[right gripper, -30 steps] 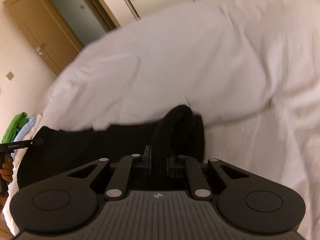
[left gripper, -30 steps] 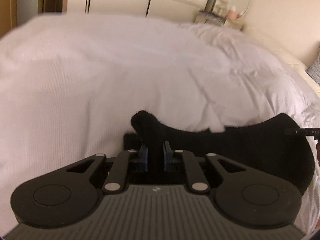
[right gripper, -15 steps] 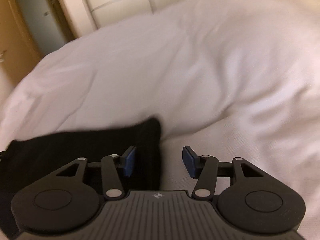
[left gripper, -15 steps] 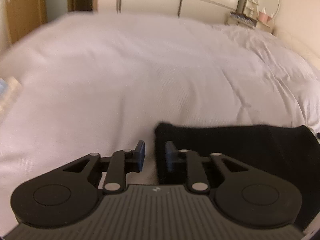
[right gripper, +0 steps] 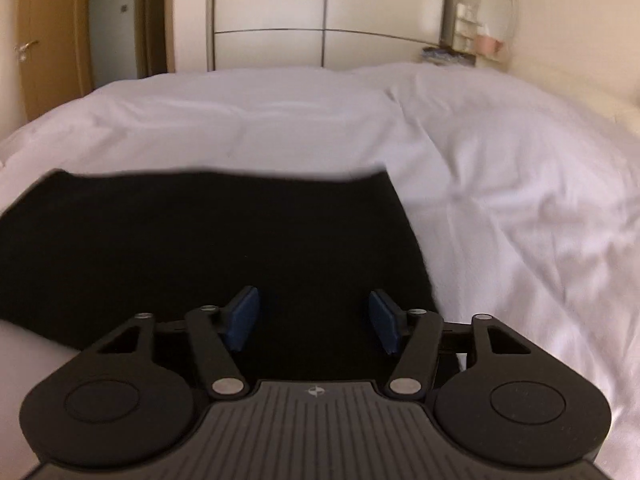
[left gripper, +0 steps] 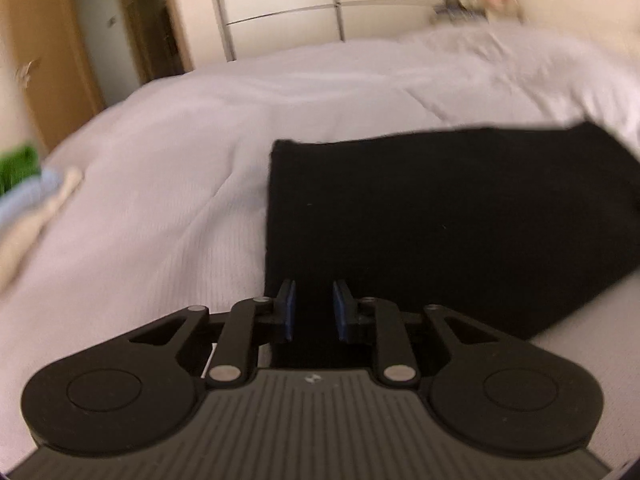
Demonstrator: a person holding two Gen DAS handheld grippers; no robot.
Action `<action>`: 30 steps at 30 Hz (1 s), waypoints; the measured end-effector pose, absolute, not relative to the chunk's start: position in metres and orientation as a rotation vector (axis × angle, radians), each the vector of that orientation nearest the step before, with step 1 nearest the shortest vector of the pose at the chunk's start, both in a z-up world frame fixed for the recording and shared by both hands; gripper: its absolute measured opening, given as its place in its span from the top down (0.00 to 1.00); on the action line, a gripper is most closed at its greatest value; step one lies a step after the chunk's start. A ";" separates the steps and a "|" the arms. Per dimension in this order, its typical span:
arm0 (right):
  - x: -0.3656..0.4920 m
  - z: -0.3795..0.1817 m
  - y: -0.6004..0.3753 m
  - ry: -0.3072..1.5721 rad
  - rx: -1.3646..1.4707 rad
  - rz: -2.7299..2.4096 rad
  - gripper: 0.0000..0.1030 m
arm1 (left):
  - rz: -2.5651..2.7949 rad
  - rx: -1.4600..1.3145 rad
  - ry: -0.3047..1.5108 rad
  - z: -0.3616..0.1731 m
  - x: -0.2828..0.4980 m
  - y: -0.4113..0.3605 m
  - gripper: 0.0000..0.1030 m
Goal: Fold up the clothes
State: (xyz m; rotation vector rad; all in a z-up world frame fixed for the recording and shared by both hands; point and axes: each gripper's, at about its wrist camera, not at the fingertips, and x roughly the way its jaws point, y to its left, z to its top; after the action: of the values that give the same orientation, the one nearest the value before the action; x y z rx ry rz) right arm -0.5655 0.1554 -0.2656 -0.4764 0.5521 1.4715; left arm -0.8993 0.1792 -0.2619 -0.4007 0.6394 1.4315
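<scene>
White bed (right gripper: 500,152) fills both views. Black garment (right gripper: 208,240) lies flat on it, folded into a rectangle. Right gripper (right gripper: 312,320) over garment's right end, jaws wide, just been opening, nothing gripped. Left gripper (left gripper: 311,312) over its left edge, jaws narrow, just been opening, pads clear of cloth.

Warm, dim indoor light; motion blur in the left view; fisheye-bent, vignetted corners
</scene>
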 end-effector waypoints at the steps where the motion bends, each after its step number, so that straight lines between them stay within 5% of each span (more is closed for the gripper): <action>1: -0.560 -0.270 0.155 0.576 -0.450 1.474 0.45 | 1.444 -0.422 0.631 -0.259 -0.900 0.179 0.84; 10: -0.560 -0.225 0.130 0.581 -0.372 1.421 0.48 | 1.418 -0.397 0.529 -0.197 -0.864 0.131 0.86; 17: -0.561 -0.261 0.125 0.575 -0.459 1.410 0.50 | 1.468 -0.466 0.658 -0.248 -0.841 0.140 0.79; 25: -0.567 -0.228 0.116 0.559 -0.371 1.449 0.50 | 1.398 -0.414 0.536 -0.200 -0.826 0.125 0.82; 30: -0.570 -0.245 0.127 0.555 -0.432 1.430 0.49 | 1.409 -0.454 0.623 -0.237 -0.819 0.142 0.77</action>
State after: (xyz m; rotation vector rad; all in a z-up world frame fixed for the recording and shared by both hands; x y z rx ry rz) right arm -0.5700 0.1270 -0.2446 -0.4316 0.5550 1.4300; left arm -0.8189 0.1420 -0.2370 -0.4538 0.6233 1.4087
